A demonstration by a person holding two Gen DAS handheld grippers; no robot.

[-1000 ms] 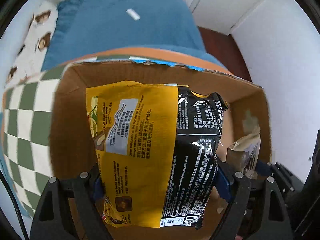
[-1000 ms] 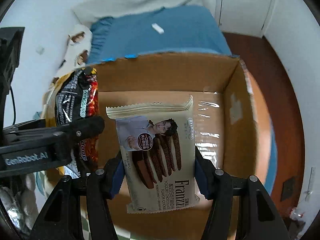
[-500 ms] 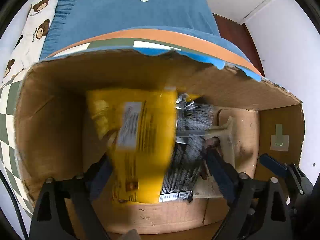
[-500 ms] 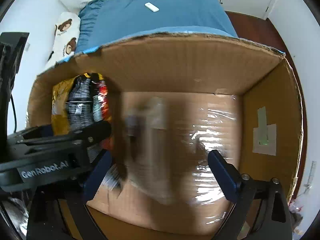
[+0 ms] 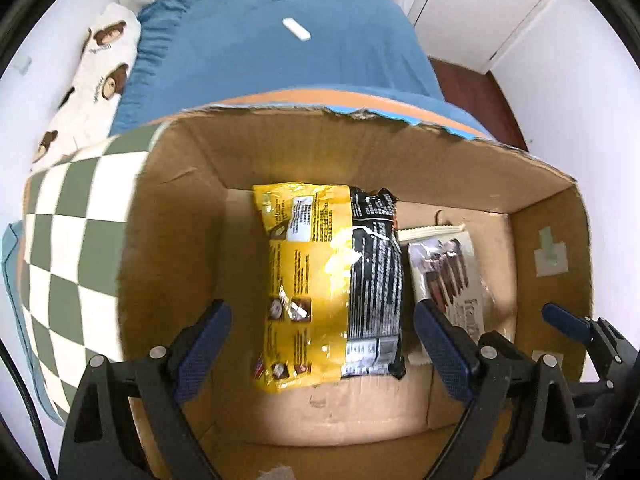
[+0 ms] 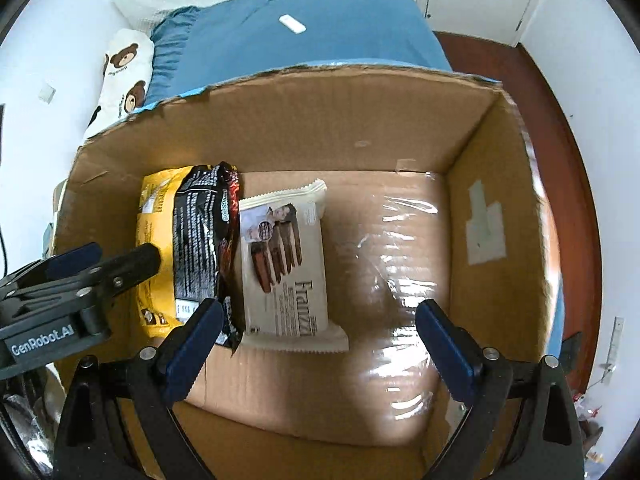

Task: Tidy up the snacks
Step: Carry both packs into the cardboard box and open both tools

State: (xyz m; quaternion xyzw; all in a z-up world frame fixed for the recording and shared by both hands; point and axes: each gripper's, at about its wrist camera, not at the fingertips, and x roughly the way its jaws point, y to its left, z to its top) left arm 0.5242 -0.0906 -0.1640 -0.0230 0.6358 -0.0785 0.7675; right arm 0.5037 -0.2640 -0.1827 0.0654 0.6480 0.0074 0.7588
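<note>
Two packets lie side by side on the cardboard box (image 6: 280, 108) floor, yellow-black snack bag (image 5: 328, 292) touching cookie packet (image 6: 286, 268); my left hand-held gripper (image 5: 322, 344) and right hand-held gripper (image 6: 318, 344) hang released, so lifting carelessly could snag a wrapper.

Snack packets (image 6: 286, 264) in cardboard box (image 6: 352, 116)

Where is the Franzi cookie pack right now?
In the right wrist view the Franzi cookie pack lies flat on the floor of the cardboard box, left of centre, right beside the yellow and black snack bag.
</note>
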